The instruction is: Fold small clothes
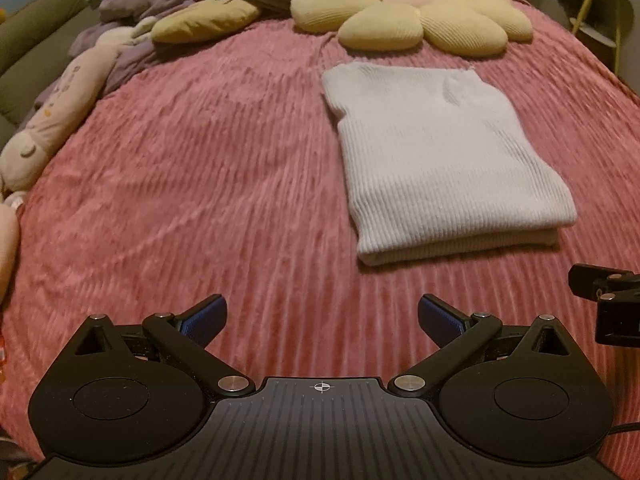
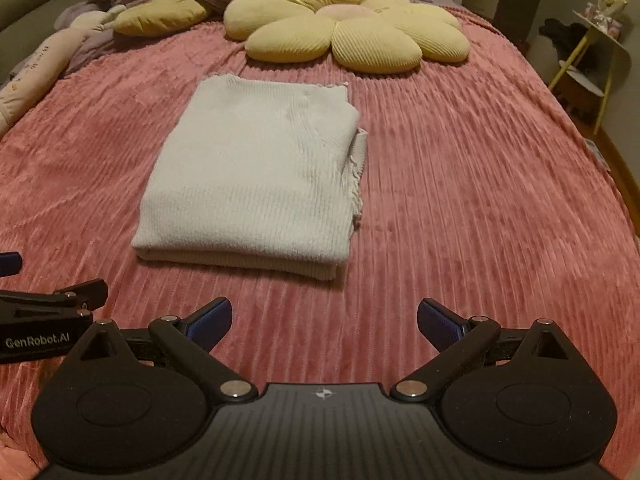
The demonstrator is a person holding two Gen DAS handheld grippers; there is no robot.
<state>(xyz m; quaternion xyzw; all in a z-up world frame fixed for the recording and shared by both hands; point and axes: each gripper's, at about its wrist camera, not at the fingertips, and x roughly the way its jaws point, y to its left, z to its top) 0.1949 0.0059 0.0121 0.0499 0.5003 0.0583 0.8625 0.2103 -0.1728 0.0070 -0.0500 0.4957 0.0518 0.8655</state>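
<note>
Spread left claw, folded white knit, flower pillow beyond

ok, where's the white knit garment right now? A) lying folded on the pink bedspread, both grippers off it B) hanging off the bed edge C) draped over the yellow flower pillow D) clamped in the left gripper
A: the white knit garment lies folded flat on the pink bedspread, with the left gripper and right gripper both open, empty and short of it.

Both cams low, share sweater.
</note>
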